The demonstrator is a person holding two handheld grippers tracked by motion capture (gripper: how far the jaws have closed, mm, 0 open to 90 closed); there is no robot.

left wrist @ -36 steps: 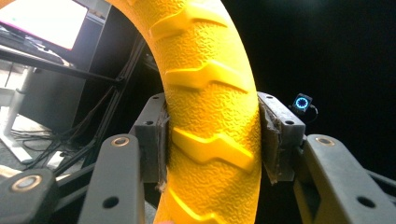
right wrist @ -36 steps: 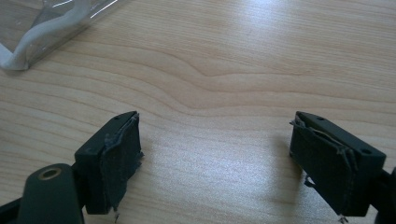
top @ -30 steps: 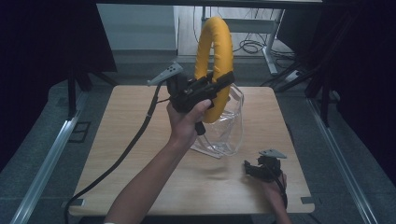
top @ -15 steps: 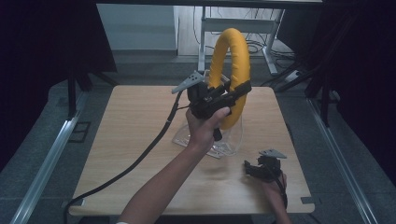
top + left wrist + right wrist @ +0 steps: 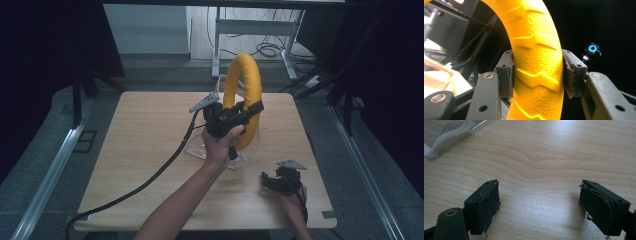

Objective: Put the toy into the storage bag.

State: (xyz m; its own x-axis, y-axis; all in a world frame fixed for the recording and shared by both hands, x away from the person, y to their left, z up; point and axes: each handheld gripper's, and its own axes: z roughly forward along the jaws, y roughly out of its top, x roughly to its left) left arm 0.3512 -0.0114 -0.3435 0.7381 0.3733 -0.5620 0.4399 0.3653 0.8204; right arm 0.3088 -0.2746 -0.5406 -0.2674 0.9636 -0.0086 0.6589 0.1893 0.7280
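A yellow ring with a ridged, tyre-like surface stands upright in the air above the table's middle. My left gripper is shut on its lower part, both pads pressed against the ring's sides. Under it a clear plastic bag lies on the wooden table; a corner of the bag has a white seam. My right gripper rests low near the table's front right, open, with only bare wood between its jaws.
A black cable trails from the left gripper across the table to its front left edge. Metal frame legs and floor cables stand beyond the far edge. Dark curtains flank both sides.
The left gripper has carried the yellow ring to the right and a little lower, over the clear bag. The right gripper has stayed put.
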